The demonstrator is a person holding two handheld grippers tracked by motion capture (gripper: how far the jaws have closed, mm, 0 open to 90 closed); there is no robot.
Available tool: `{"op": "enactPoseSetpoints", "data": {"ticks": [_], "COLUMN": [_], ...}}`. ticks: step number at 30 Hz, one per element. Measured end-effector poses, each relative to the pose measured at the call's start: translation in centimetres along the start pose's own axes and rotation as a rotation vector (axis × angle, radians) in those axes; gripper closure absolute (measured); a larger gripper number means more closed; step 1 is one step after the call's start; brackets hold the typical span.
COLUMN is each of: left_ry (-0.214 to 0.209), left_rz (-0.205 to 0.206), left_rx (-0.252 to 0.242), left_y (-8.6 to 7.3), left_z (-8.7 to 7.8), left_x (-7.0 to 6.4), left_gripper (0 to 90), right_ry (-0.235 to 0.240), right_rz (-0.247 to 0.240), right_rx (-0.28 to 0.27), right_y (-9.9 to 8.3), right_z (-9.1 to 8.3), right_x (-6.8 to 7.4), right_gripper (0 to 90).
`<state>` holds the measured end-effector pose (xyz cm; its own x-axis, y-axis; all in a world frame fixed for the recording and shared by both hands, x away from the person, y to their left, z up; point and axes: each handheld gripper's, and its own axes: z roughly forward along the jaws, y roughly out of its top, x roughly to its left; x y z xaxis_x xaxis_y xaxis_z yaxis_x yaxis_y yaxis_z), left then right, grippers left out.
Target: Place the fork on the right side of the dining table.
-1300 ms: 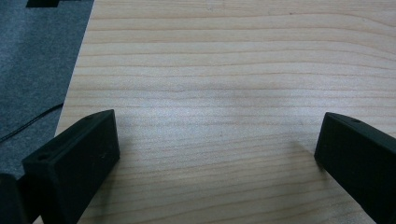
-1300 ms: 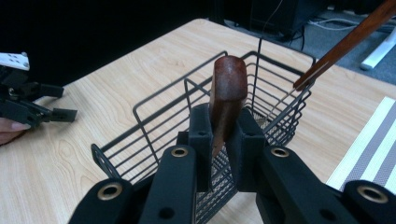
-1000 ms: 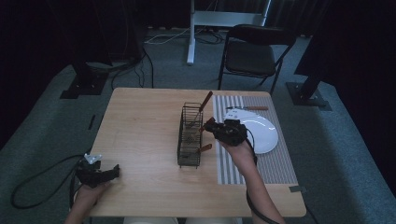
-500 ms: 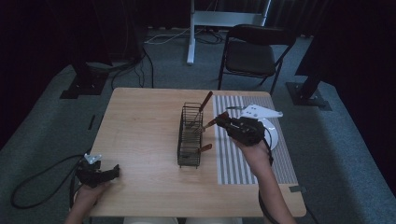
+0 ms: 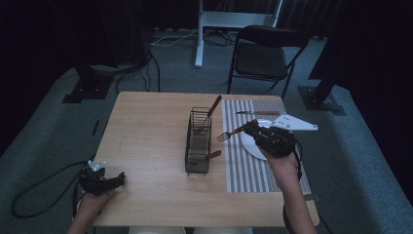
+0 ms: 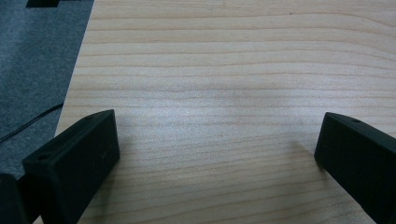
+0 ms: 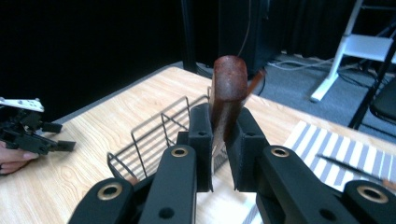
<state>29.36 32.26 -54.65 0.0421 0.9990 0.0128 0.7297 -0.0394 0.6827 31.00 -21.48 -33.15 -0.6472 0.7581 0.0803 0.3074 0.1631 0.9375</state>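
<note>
High view shows the fork (image 5: 230, 133) clamped by its wooden handle in my right gripper (image 5: 251, 129), held above the table (image 5: 146, 131) between wire basket (image 5: 198, 141) and plate (image 5: 251, 146), while my left gripper (image 5: 114, 181) rests open at the near left corner.

black wire basket (image 5: 198, 144), grey-and-white striped mat (image 5: 253, 170), white plate (image 5: 251, 145), reddish-brown fork handle (image 7: 228, 88).
</note>
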Motion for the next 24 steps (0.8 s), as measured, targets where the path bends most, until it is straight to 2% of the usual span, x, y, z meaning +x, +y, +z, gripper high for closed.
{"op": "enactPoseSetpoints", "data": {"ticks": [3,4,9,14,24], "left_ry": [0.000,0.000,0.000,0.000,-0.001], "left_rz": [0.000,0.002,-0.001,-0.001,-0.001], "left_rx": [0.001,0.002,0.000,0.000,0.002], "left_y": [0.0,0.0,0.0,0.0,0.0], "left_z": [0.0,0.0,0.0,0.0,0.0], "left_x": [0.0,0.0,0.0,0.0,0.0], "left_gripper": [0.3,0.2,0.3,0.2,0.3], "right_ry": [-0.008,-0.019,-0.039,-0.055,-0.097], "right_rz": [0.018,0.032,0.082,0.134,0.202], "right_rx": [0.006,0.018,0.042,0.050,0.099], "right_y": [-0.9,-1.9,-4.6,-6.8,-10.8], "right_z": [-0.1,-0.2,-0.4,-0.9,-1.8], "right_x": [-0.3,-0.7,-1.6,-2.4,-3.6], "right_gripper": [81.0,81.0,81.0,81.0,80.9]}}
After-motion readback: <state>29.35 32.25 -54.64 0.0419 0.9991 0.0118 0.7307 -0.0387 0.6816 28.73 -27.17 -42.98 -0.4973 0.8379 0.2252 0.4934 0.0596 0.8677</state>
